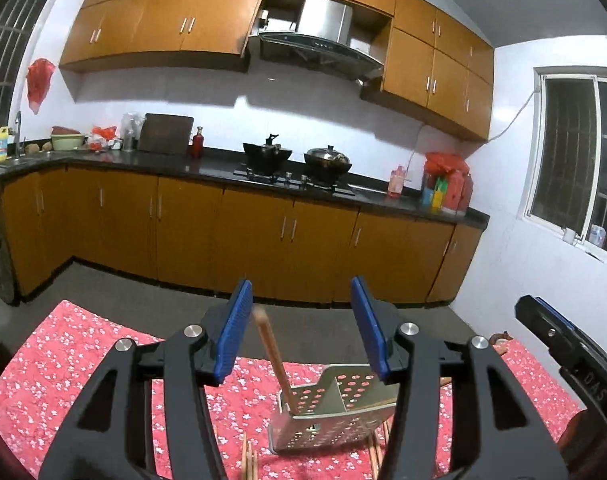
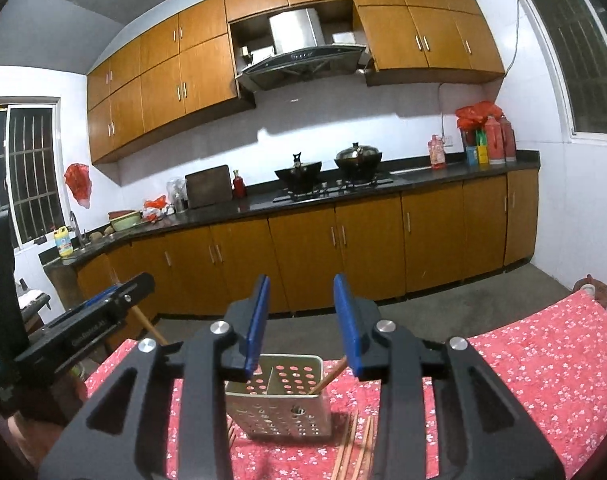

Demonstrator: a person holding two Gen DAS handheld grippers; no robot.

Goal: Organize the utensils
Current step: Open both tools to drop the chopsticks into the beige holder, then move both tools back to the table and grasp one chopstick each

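A: How far is it?
B: One chopstick [image 1: 273, 358] stands in the perforated holder [image 1: 335, 412]; more chopsticks [image 2: 353, 446] lie beside the holder. Both hand-held grippers, left [image 1: 303, 330] and right [image 2: 302, 326], are apart, holding nothing.

Little can be read here. In the left wrist view, the black body of the right tongs [image 1: 559, 344], at the picture's right edge, bears pale raised letters that look like "DAS"; whatever comes before them is cut off. In the right wrist view, the black side of the left tongs [image 2: 103, 312] carries a line of faint grey lettering, too blurred to make out. The yellow bottle [image 2: 64, 243] by the sink has a blue label, but its print is too small to read.
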